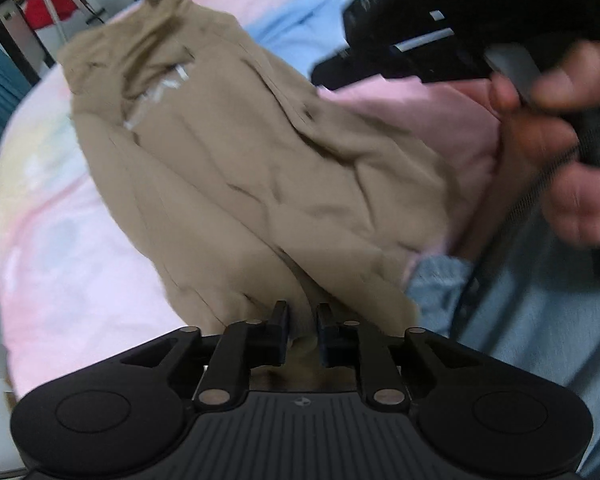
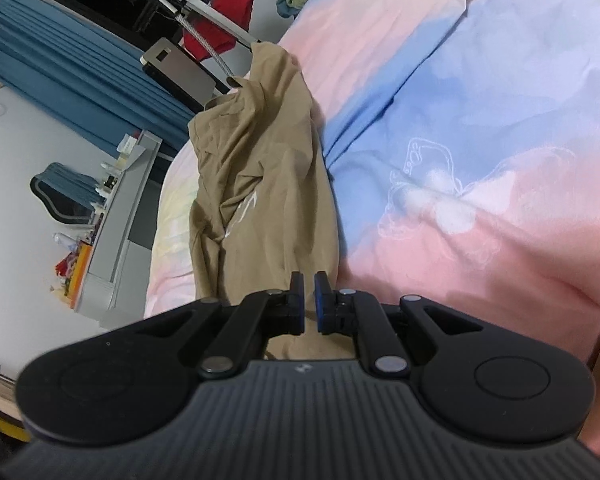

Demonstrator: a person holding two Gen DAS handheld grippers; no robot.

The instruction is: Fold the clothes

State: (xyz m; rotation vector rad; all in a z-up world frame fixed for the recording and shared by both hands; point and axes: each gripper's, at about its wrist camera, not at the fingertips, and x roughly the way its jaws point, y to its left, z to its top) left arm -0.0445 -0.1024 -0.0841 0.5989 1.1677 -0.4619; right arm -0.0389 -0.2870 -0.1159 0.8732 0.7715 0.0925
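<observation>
While my left gripper (image 1: 302, 322) looks out over the bed, the pastel bedspread (image 1: 72, 240) fills the left side, and the tan shirt (image 1: 240, 152) lies rumpled across it, running away from me toward the far edge. To the right my right hand (image 1: 556, 152) crosses the view, wrapped around the dark handle of the other gripper, which blocks the upper right corner; below it shows blue denim (image 1: 540, 320). My left fingers stand nearly closed, with a fold of the tan cloth bunched in the narrow gap between them, so I have hold of its near edge.

From the right wrist, blue curtains (image 2: 80, 68), a grey shelf (image 2: 120, 208) of small items and a red garment (image 2: 220, 16) on a rack sit off to the left, beyond the bed. The shirt (image 2: 260, 176) stretches from the far edge straight to my right gripper (image 2: 309, 304), tilted over the bedspread (image 2: 480, 140). Its blue-padded fingers are almost together, tan cloth pinched between them.
</observation>
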